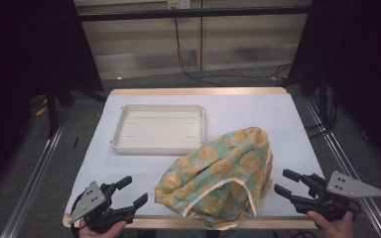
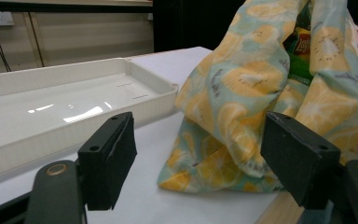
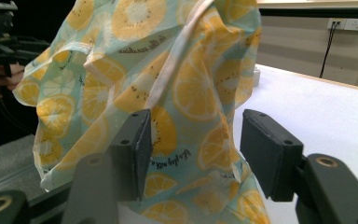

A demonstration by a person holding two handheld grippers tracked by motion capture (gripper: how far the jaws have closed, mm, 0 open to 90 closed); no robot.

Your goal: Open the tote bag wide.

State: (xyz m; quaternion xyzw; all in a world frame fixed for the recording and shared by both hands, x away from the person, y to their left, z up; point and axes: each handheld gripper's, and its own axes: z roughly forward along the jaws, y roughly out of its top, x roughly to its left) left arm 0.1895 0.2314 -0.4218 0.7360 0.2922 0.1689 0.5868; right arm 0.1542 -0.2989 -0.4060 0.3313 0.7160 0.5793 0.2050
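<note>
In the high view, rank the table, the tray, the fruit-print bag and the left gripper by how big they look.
1. Table, clearly largest.
2. Bag and tray: about alike, and the bag lies nearer the camera, so no ranking.
3. Left gripper, smallest, though nearest.

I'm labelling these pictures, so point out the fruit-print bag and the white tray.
fruit-print bag [image 1: 218,176], high view, middle of the rumpled cloth.
white tray [image 1: 124,130], high view, left wall.

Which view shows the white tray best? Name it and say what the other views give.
The high view: the white tray lies whole there, all four rims visible, empty, behind the fruit-print cloth bag. The left gripper view shows the tray low and close, cut off at the left edge. The right gripper view looks at the bag.
</note>
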